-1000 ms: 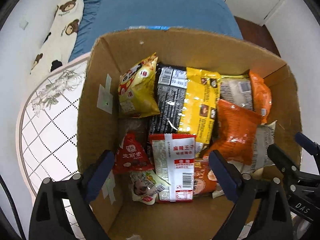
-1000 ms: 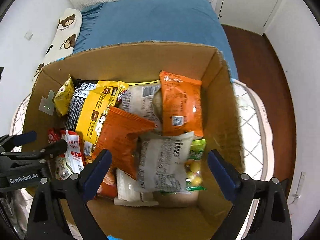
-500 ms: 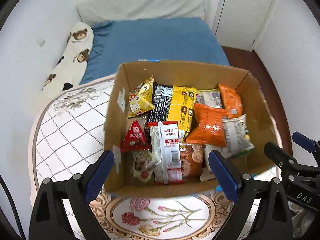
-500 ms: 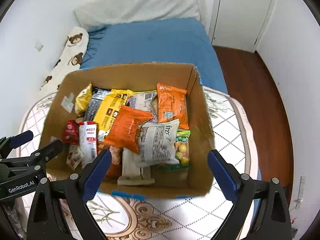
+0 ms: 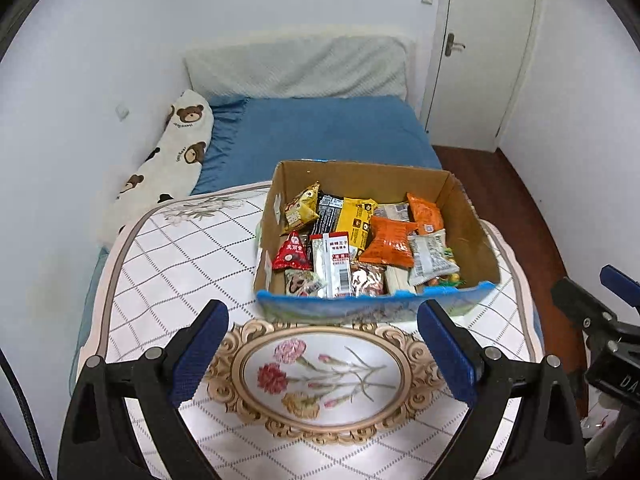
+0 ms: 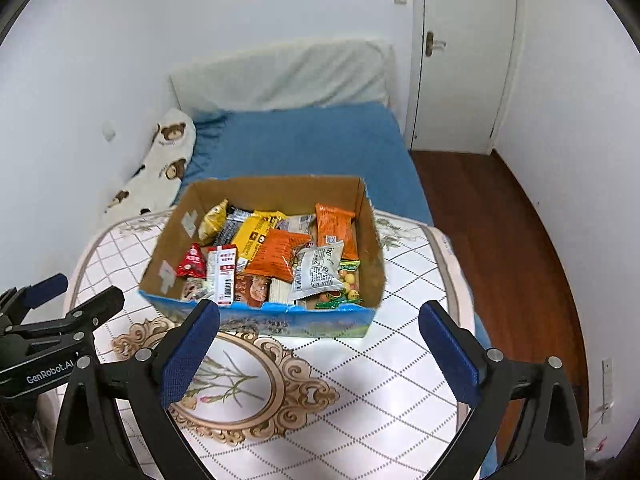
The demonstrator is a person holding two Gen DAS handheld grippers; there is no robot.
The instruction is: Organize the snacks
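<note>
**Snack box on the bench, both grippers spread and empty**

Seen from the left wrist, the left gripper [image 5: 322,354] hovers over the patterned bench [image 5: 168,256] with its jaws spread wide and nothing between them. Its blue pads [image 5: 200,354] frame an oval flower motif [image 5: 320,376] printed on the bench cover. Beyond them stands the cardboard box [image 5: 476,236], open at the top, with a blue printed front wall facing the camera. It is packed with snacks: a yellow packet [image 5: 302,208] leans in the far left corner, a red triangular packet [image 5: 293,252] lies below it, a red-and-white packet [image 5: 334,268] lies lengthwise near the front, and an orange packet [image 5: 388,242] sits on top toward the middle. A grey-white packet [image 5: 430,256] lies just right of the orange one. Behind the box is a bed [image 5: 320,136] with a blue sheet, and a bear-print pillow [image 5: 172,156] lies along its left side. The right gripper [image 5: 604,312] shows at the right edge, well apart from the box.

From the right wrist, the right gripper [image 6: 320,354] also has its jaws wide apart and holds nothing. The cardboard box [image 6: 372,240] stands ahead, slightly left of centre, on the bench [image 6: 400,360]. A second orange packet [image 6: 336,230] stands against its right wall, and a bag of round coloured sweets [image 6: 346,284] lies in the near right corner. The left gripper [image 6: 60,304] shows at the left edge with its jaws parted, clear of the box. A white door [image 6: 460,56] stands closed beyond the bed.
</note>
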